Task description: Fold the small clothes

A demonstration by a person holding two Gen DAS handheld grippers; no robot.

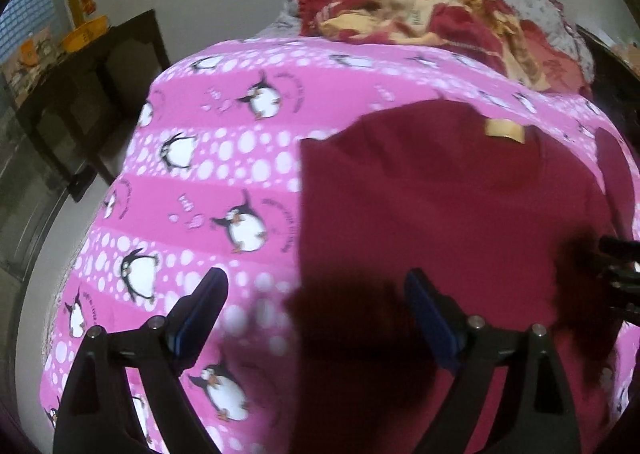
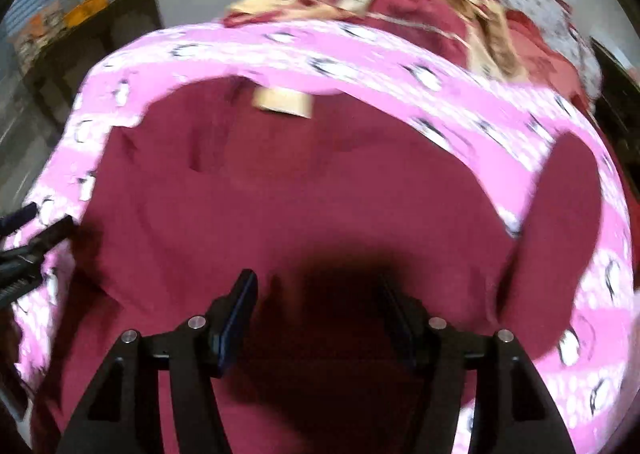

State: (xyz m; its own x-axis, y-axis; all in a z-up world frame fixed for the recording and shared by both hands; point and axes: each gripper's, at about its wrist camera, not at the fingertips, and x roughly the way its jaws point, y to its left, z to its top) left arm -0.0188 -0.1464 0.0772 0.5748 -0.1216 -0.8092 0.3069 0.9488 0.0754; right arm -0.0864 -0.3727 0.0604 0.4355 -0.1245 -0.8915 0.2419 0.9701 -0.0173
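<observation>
Right now both tongs hang above the bed, each spread wide and pinching nothing. Left tongs (image 1: 316, 294) straddle the straight side edge of the maroon shirt (image 1: 440, 206), one finger over the pink penguin blanket (image 1: 224, 182); right tongs (image 2: 318, 294) hover over the shirt's middle. It lies flat on that blanket, soft knit, with a tan neck label (image 2: 282, 102) at the far end. Beyond sits a crumpled red-and-cream quilt (image 1: 420, 2).

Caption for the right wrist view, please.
Open right gripper above a maroon shirt spread on the pink penguin bedsheet.
</observation>
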